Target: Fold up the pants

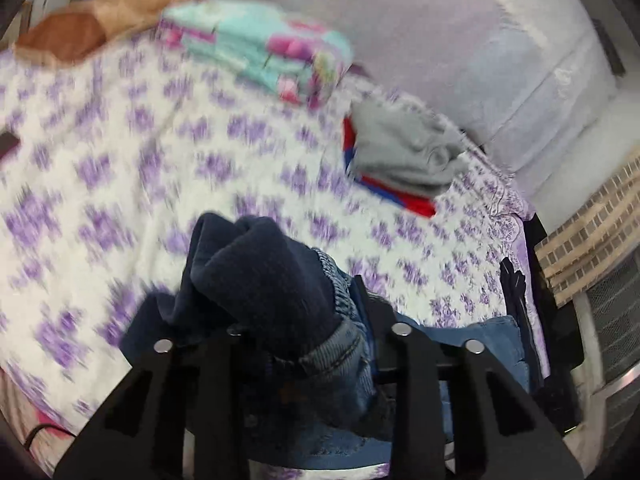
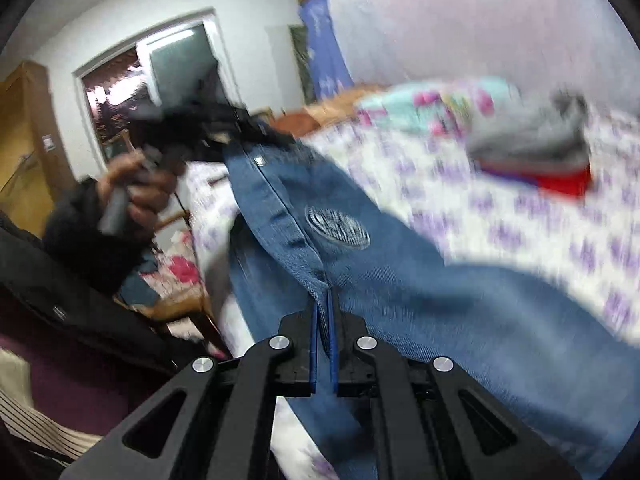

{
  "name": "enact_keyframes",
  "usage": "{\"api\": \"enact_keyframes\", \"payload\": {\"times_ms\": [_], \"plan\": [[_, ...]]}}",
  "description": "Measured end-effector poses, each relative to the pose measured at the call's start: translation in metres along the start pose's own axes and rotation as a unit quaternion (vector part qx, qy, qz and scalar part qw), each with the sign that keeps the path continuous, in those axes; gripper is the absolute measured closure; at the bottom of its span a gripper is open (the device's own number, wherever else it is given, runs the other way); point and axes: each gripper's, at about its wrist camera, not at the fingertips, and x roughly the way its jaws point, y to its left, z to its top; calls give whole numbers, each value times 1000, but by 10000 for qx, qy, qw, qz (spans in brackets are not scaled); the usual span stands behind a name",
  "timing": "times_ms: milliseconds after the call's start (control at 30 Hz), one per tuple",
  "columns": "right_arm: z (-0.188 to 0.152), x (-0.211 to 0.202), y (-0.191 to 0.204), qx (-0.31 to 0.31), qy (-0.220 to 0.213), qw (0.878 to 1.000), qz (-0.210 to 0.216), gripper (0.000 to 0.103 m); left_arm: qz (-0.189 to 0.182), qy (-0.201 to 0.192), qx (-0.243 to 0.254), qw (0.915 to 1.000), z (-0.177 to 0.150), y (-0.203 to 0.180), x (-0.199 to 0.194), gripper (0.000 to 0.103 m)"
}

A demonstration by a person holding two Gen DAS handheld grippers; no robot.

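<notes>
Blue denim pants [image 2: 400,272] with a dark fleece lining [image 1: 260,280] hang stretched between my two grippers above the bed. My right gripper [image 2: 325,300] is shut on a seam edge of the pants, with an oval patch [image 2: 336,226] just ahead of it. My left gripper [image 1: 304,336] is shut on the bunched waistband, lining turned out over the fingers. In the right wrist view the left gripper [image 2: 240,128] shows far off, held by a hand [image 2: 136,192], clamping the pants' other end.
The bed has a white sheet with purple flowers [image 1: 160,152]. On it lie a folded grey garment over red cloth [image 1: 404,160], a folded turquoise floral blanket [image 1: 272,48] and a brown pillow [image 1: 80,28]. A wall [image 1: 480,40] runs behind; a doorway [image 2: 160,80] stands left.
</notes>
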Motion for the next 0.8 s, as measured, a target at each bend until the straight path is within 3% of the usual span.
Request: {"api": "enact_keyframes", "payload": {"times_ms": [100, 200, 233, 300, 433, 500, 533, 600, 633, 667, 733, 800], "plan": [[7, 0, 18, -303, 100, 9993, 188, 98, 196, -97, 284, 9994, -7, 10, -16, 74], [-26, 49, 13, -110, 1101, 9939, -10, 98, 490, 498, 165, 9974, -38, 48, 10, 67], [-36, 59, 9, -6, 1228, 9924, -67, 97, 482, 590, 104, 9970, -48, 58, 17, 67], [-41, 62, 5, 185, 1166, 9930, -7, 97, 426, 438, 144, 9980, -56, 60, 12, 66], [-37, 57, 8, 122, 1111, 9937, -61, 97, 631, 177, 424, 9970, -54, 47, -18, 54], [-36, 53, 12, 111, 1045, 9944, -127, 91, 615, 43, 592, 9963, -53, 35, -37, 54], [-36, 48, 15, 109, 948, 9952, -206, 82, 515, -120, 707, 9961, -52, 24, -50, 51], [-36, 33, 16, 148, 646, 9975, -235, 53, 241, -461, 980, 9938, -53, 1, -71, 43], [-36, 15, 17, 181, 338, 9984, -418, 29, 99, -560, 1104, 9923, -54, -9, -78, 37], [-36, 2, 17, 225, 110, 9976, -640, 14, -138, -675, 1321, 9888, -55, -25, -82, 30], [-39, -35, 7, 616, -360, 9917, -1068, 11, -386, -690, 1736, 9816, -61, -51, -76, 26], [-44, -68, -19, 1382, -698, 9769, -1470, 6, -526, -347, 2021, 9773, -67, -69, -43, 26]]}}
